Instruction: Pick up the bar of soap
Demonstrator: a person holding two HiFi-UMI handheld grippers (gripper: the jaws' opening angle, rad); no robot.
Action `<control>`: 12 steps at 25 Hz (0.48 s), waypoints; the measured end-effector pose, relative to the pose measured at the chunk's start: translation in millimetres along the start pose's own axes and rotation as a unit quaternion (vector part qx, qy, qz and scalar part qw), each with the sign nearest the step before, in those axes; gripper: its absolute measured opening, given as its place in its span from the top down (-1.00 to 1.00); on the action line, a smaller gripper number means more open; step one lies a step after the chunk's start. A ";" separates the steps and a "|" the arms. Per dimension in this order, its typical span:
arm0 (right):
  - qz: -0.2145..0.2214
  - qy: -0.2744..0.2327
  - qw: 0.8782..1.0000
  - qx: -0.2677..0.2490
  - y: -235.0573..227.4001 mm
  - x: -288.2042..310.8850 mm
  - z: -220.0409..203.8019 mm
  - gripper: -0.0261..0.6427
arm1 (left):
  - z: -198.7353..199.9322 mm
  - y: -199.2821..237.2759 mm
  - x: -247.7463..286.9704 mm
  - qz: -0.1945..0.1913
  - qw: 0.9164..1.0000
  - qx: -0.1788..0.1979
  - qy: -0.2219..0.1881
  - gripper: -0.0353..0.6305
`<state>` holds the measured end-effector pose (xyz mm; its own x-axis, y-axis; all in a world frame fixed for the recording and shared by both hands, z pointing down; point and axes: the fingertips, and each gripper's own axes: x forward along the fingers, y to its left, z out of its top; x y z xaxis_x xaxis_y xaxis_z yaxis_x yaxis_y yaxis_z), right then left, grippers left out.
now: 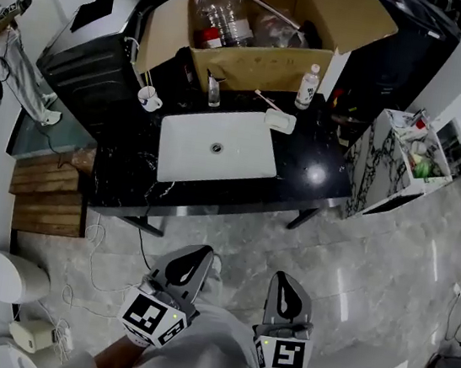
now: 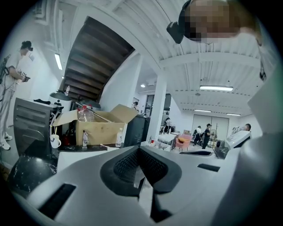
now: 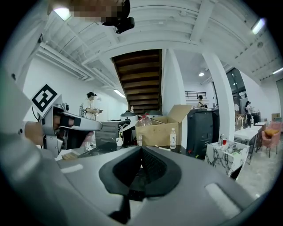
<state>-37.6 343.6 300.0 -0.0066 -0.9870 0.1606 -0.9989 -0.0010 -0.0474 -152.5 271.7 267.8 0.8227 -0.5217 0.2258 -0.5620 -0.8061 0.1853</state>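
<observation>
Counter [image 1: 300, 176], one soap bar [image 1: 279, 121], left claw [image 1: 197, 252], right claw [image 1: 283, 278] (both closed)

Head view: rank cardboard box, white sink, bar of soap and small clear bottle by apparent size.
1. cardboard box
2. white sink
3. small clear bottle and bar of soap: too alike to rank

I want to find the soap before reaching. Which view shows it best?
The head view: the soap lies in full sight on the counter by the sink's far right corner. Neither gripper view shows it clearly.
</observation>
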 end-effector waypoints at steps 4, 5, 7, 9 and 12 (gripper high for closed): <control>-0.014 -0.012 1.000 -0.001 -8.9 40.1 16.1 0.89 | 14.9 35.6 20.8 0.004 1.000 -0.004 -0.003 0.89; -0.020 -0.018 1.000 -0.003 -11.0 49.4 21.0 0.89 | 18.3 44.7 25.6 0.004 1.000 -0.006 -0.004 0.89; -0.030 -0.029 0.999 -0.005 -13.1 69.0 31.0 0.89 | 24.9 62.3 34.8 0.005 1.000 -0.010 -0.007 0.89; -0.034 -0.033 0.999 -0.003 -13.2 88.9 37.4 0.89 | 29.9 78.8 43.6 0.003 1.000 -0.012 -0.007 0.89; -0.037 -0.031 0.999 -0.005 -12.2 116.4 39.7 0.89 | 32.9 101.0 57.1 -0.001 1.000 -0.013 -0.004 0.89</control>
<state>-24.4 222.4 280.1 0.0702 -0.9923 0.1022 -0.9969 -0.0734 -0.0278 -159.5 151.3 267.9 0.8246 -0.5224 0.2174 -0.5621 -0.7998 0.2104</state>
